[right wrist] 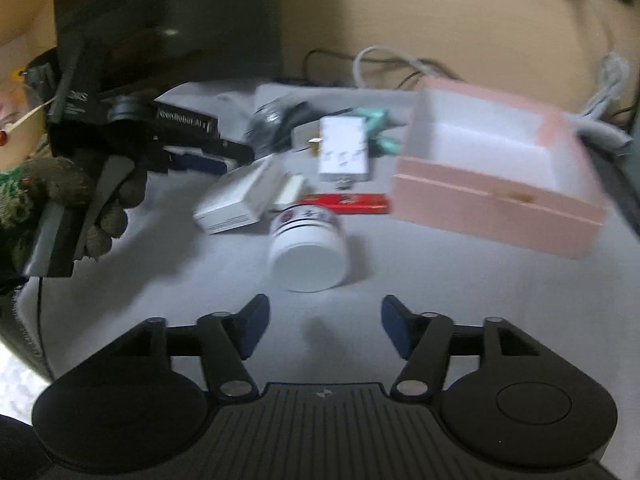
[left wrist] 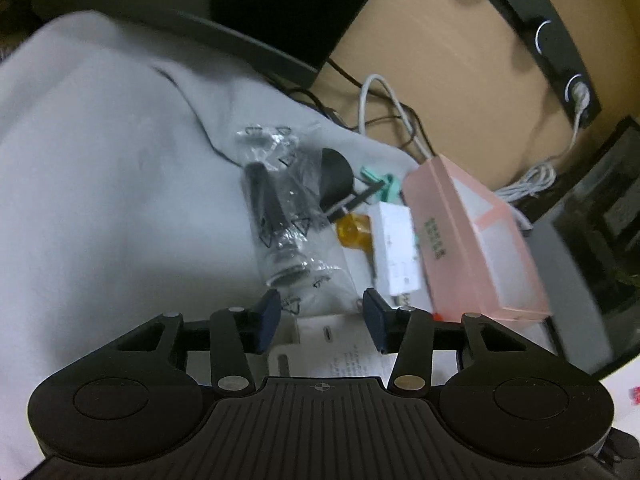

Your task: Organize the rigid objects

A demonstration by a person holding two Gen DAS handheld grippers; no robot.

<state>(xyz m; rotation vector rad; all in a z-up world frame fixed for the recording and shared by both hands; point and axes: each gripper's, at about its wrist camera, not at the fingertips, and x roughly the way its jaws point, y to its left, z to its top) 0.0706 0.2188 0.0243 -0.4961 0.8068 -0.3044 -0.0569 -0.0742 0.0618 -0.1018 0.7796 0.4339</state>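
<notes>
An open, empty pink box (right wrist: 496, 168) stands on a grey cloth (right wrist: 440, 280); it also shows in the left wrist view (left wrist: 472, 236). A white jar (right wrist: 308, 248) lies on its side just ahead of my open, empty right gripper (right wrist: 324, 328). Behind it lie a red flat pack (right wrist: 348, 203), white boxes (right wrist: 240, 200) and a white adapter (right wrist: 344, 150). My left gripper (left wrist: 320, 320) is open and empty above a white box (left wrist: 336, 344), close to a clear bag holding black parts (left wrist: 276, 204) and the white adapter (left wrist: 394, 248).
A black monitor base (left wrist: 256, 44) and cables (left wrist: 384, 112) lie on the wooden desk (left wrist: 440, 60) behind the cloth. A gloved hand holding the left gripper's handle (right wrist: 76, 200) shows at the left of the right wrist view. Teal clips (right wrist: 376, 120) and an amber piece (left wrist: 352, 230) sit among the clutter.
</notes>
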